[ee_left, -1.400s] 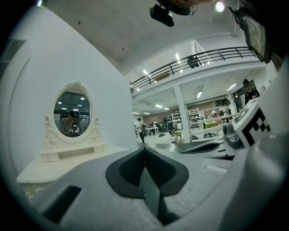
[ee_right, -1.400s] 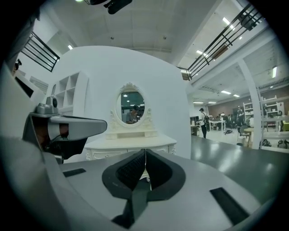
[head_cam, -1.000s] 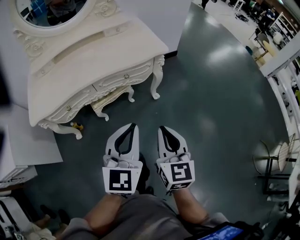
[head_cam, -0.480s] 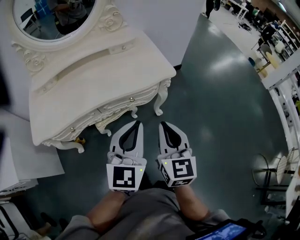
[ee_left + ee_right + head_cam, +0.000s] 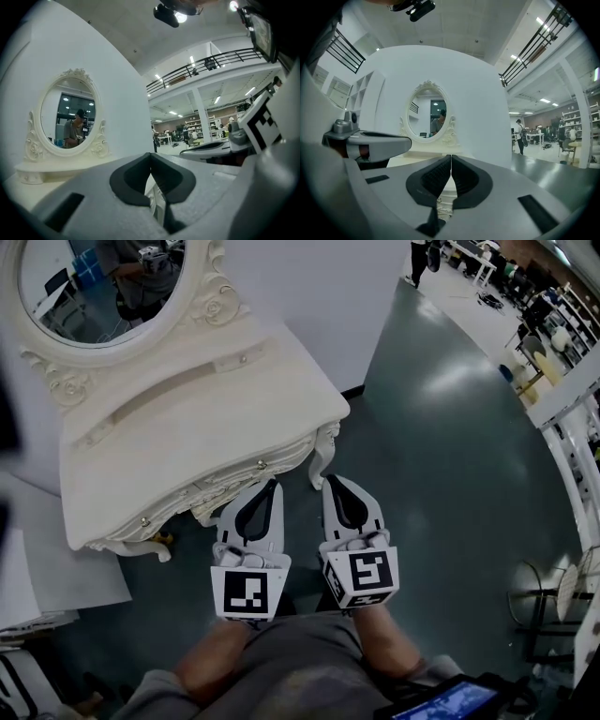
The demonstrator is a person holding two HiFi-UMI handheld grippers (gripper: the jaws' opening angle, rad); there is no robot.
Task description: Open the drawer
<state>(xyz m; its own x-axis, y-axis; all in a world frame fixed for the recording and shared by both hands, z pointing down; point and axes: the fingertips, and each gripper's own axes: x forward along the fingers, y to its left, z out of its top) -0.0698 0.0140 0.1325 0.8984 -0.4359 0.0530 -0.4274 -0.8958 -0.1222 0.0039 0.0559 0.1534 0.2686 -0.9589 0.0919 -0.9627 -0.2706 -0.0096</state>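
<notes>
A: Entry, biggest first. Grey floor (image 5: 450, 456) lies under both grippers and spreads out to their right. A white wall (image 5: 309, 296) stands ahead of them.

B: Furniture?

A: Cream dressing table (image 5: 187, 418) against that wall, ahead and to the left of the left gripper (image 5: 274, 484). Its oval mirror (image 5: 103, 296) is at the back, well beyond the jaw tips. A person's reflection shows in it.

B: Grippers?

A: Side by side, both pointing level at the table. Left gripper: jaws fully together, pads meeting, nothing between them. Right gripper (image 5: 328, 480): the same, closed on nothing. Each carries a marker cube (image 5: 249, 592) at its rear end, nearest the person.

B: Position of the drawer?

A: Drawer (image 5: 246, 472) is set in the table's curved front, just ahead of the left gripper's tips. Its front looks flush with the apron, so it is not yet pulled out. A carved table leg (image 5: 323, 451) stands straight ahead of the right gripper. The drawer's small knob (image 5: 262, 464) is near the left tips but apart from them, and slightly left of the right tips.
</notes>
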